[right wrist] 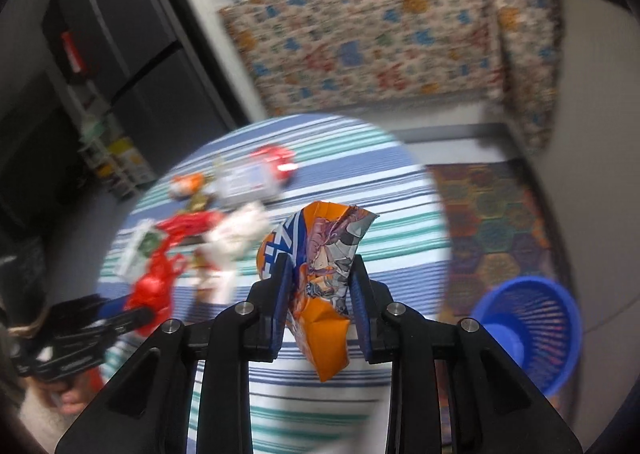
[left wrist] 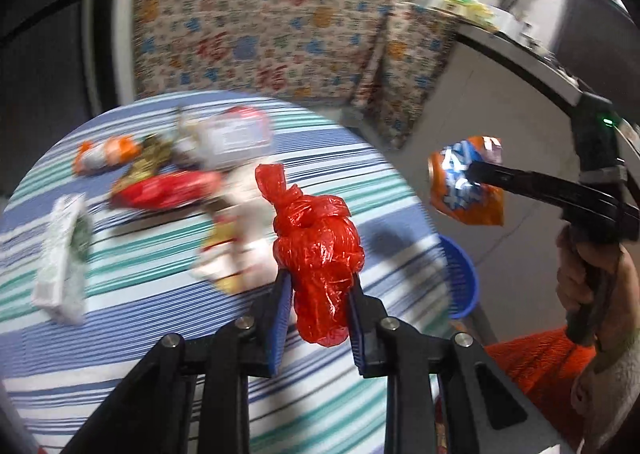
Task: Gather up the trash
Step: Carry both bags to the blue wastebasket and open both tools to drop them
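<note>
Both views are smeared by motion, so the litter on the striped table (left wrist: 132, 338) is hard to read. About seven pieces lie in a loose cluster on its far half, though the blur makes the count unsure: a white-and-green packet (left wrist: 62, 258) at the left edge, a red wrapper (left wrist: 168, 189), an orange-and-white packet (left wrist: 106, 153), a red-and-white pack (left wrist: 240, 129), a dark crumpled bit between them, and pale and yellow scraps (left wrist: 232, 250) nearer the middle. No print on any of them can be made out.

The left gripper (left wrist: 320, 282) has its jaws drawn narrow, pinching a knotted red bag (left wrist: 318, 250); the bag's lower end hangs below the pads, clear of the table. The right gripper (right wrist: 320, 274) likewise stands narrow, its pads pressing a crumpled orange wrapper (right wrist: 320, 266), also held in the air. In the left view this gripper's fingertips are buried in the wrapper, and the hand (left wrist: 588, 278) on its handle is cut off by the frame edge.

One blue bin (right wrist: 532, 330) stands on the floor right of the table, partly hidden behind the table edge in the left view. A patterned mat (right wrist: 492, 213) lies beside it. One flowered cloth (right wrist: 380, 33) hangs over the counter behind; the pots on top are cut off.
</note>
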### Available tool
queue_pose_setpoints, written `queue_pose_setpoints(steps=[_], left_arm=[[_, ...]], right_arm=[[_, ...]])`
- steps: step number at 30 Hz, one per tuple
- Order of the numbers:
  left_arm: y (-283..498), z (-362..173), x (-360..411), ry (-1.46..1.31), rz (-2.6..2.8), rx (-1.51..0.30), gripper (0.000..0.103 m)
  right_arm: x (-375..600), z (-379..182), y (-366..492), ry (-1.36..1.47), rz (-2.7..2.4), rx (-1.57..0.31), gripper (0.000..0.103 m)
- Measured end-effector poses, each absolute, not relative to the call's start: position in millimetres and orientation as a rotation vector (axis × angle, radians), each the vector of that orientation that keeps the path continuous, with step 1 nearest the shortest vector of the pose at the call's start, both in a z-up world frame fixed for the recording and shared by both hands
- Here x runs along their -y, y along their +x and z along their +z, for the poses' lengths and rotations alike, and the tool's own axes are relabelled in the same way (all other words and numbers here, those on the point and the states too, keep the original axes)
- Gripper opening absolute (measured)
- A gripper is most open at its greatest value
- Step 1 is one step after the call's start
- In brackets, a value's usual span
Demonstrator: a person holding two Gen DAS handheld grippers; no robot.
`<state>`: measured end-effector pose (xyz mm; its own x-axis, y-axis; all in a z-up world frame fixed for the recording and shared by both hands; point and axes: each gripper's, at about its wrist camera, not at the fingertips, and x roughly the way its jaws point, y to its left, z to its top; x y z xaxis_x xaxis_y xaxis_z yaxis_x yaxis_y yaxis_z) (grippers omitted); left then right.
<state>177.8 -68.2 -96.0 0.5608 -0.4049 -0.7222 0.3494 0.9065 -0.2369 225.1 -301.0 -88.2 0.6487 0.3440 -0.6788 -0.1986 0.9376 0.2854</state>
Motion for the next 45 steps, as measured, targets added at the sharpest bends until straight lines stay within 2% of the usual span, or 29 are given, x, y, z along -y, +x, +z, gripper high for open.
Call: queue_pose_setpoints(steps=[8, 18, 27, 39, 41, 42, 44, 45], left_arm=[[195.0, -100.4, 204.5, 0.012, -0.659, -0.904, 0.026], [241.0, -157.3, 335.1, 0.061, -0.766, -1.007, 0.026], [269.6, -205.9, 392.5, 0.085, -0.784, -1.057, 0.026], [281.4, -229.4, 428.0, 0.102, -0.773, -1.084, 0.026], [282.1, -232.7, 432.1, 0.109, -0.774, -1.083, 0.027], [281.9, -234.6, 434.6, 0.117, -0.775, -1.08, 0.03], [280.4, -238.9, 438.5, 0.126, -0.785, -1.078, 0.036], [280.8, -242.9, 441.5, 0.131, -0.791, -1.08, 0.042]], right_arm=[[422.4, -119.2, 231.3, 0.182, 0.007, -0.932, 0.03], [519.1, -158.9, 245.7, 0.248, -0.164, -0.995, 0.03], [558.3, -188.4, 245.7, 0.297, -0.188, -1.035, 0.031], [572.2, -202.4, 246.7, 0.306, -0.196, -1.068, 0.033], [572.9, -203.0, 247.7, 0.314, -0.201, -1.06, 0.036], [573.5, -203.8, 248.4, 0.321, -0.203, -1.055, 0.036], [574.6, -205.1, 248.2, 0.347, -0.196, -1.044, 0.052], [576.0, -204.9, 247.9, 0.367, -0.189, -1.036, 0.055]])
